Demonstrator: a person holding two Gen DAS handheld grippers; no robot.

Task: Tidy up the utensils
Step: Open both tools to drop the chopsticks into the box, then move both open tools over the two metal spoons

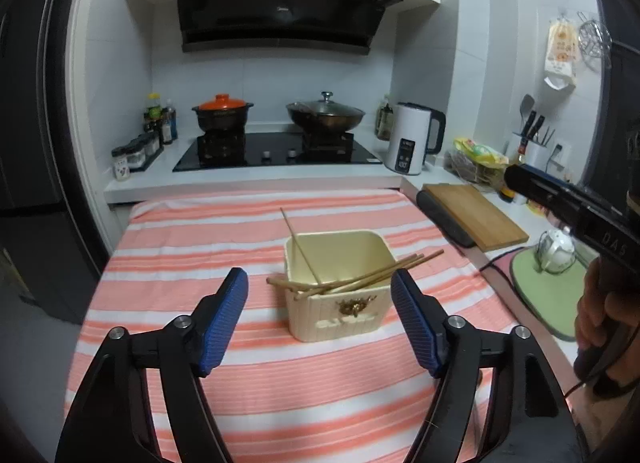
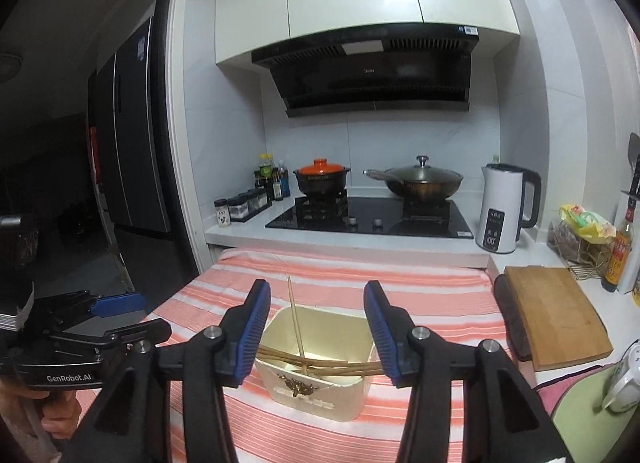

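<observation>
A cream square utensil holder (image 1: 340, 315) (image 2: 316, 395) stands on the pink-and-white striped cloth (image 1: 200, 255). Several brown chopsticks (image 1: 360, 277) (image 2: 280, 355) lie across its rim, and one thin pale stick (image 1: 298, 249) (image 2: 296, 327) leans upright inside it. My left gripper (image 1: 318, 279) is open just in front of the holder, its blue pads wider apart than the holder and clear of it. My right gripper (image 2: 317, 289) is open above the holder with nothing between its pads. Each gripper also shows in the other's view: the right gripper (image 1: 560, 199) and the left gripper (image 2: 116, 305).
A wooden cutting board (image 1: 476, 215) (image 2: 556, 315) lies to the right on the counter. Near it are a green mat (image 1: 548, 291) with a white cup (image 1: 558, 251). Behind the cloth are a stove (image 1: 276, 151) with two pots, a white kettle (image 1: 412, 139) and spice jars (image 1: 136, 151).
</observation>
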